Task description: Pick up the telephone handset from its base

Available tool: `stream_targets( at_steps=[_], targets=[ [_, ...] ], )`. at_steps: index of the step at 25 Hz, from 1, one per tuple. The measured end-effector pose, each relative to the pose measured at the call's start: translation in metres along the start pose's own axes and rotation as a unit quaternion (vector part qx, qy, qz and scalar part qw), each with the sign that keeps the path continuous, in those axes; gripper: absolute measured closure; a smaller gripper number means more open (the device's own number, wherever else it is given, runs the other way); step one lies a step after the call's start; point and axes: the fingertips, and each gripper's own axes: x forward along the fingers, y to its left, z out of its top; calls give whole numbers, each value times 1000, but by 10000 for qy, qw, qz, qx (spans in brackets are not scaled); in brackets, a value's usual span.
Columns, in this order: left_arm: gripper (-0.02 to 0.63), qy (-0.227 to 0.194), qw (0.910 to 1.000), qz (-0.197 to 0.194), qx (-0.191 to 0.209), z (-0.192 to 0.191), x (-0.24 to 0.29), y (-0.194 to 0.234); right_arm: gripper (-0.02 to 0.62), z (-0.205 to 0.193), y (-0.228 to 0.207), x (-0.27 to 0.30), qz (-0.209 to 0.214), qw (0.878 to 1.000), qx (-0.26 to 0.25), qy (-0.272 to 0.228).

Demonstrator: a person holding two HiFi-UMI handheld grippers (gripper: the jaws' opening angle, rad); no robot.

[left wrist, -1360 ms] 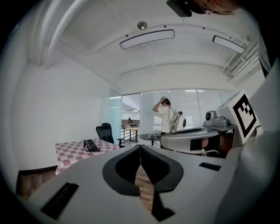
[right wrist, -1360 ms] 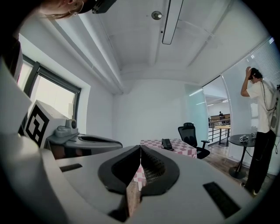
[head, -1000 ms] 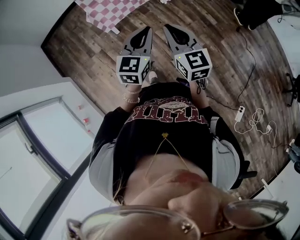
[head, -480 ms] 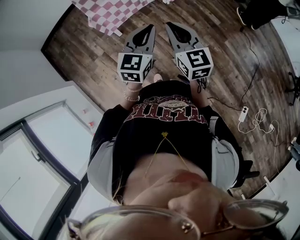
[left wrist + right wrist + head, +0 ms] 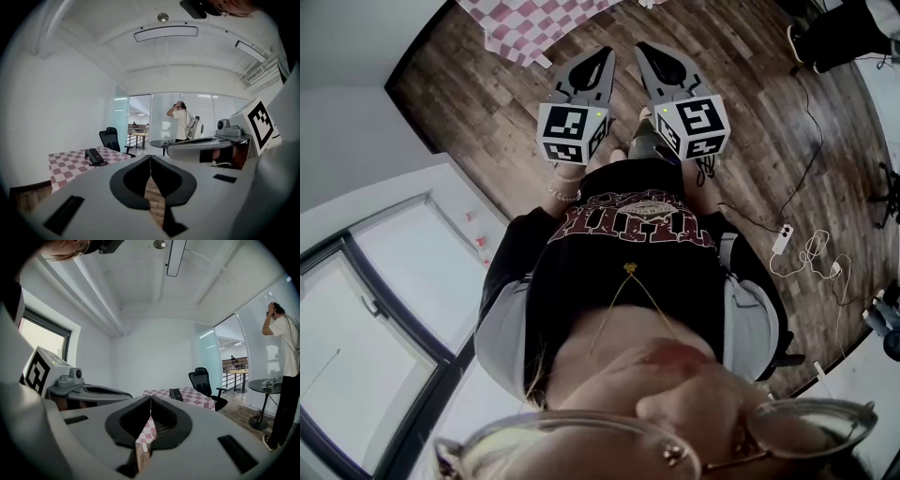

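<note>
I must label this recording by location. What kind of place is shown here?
Most likely an office: a black office chair near a table with a checked cloth and a desk telephone on it, and glass partition walls behind.

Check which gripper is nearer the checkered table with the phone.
Left. In the head view the left gripper is just short of the checkered table edge. The right gripper is alongside it, on the side away from the table. Both are shut and empty.

A black telephone (image 5: 95, 157) sits on the pink-and-white checked bench (image 5: 70, 168), near its middle. Its handset (image 5: 92, 155) lies in place along the top, slanted. It is too small to make out finer detail.
</note>
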Motion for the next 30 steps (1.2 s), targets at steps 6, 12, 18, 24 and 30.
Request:
stream_targets(
  at_steps=[6,12,18,24,30],
  targets=[
    [595,-4,9999,108,-29,12,41,22,575,9,-25,39,275,9996,-54,71],
    [595,-13,9996,259,-86,23,81,39,575,18,-57,69,476,9988,-83,93],
    [595,7,9992,388,-77,33,113,50,575,26,-85,90,654,9978,-41,42],
    [595,-5,9989,471,-80,42,146,52,575,35,-112,101,807,9967,-2,-67],
    [595,-4,9985,536,-55,47,177,47,575,38,-144,107,868,9962,-89,-58]
  ],
)
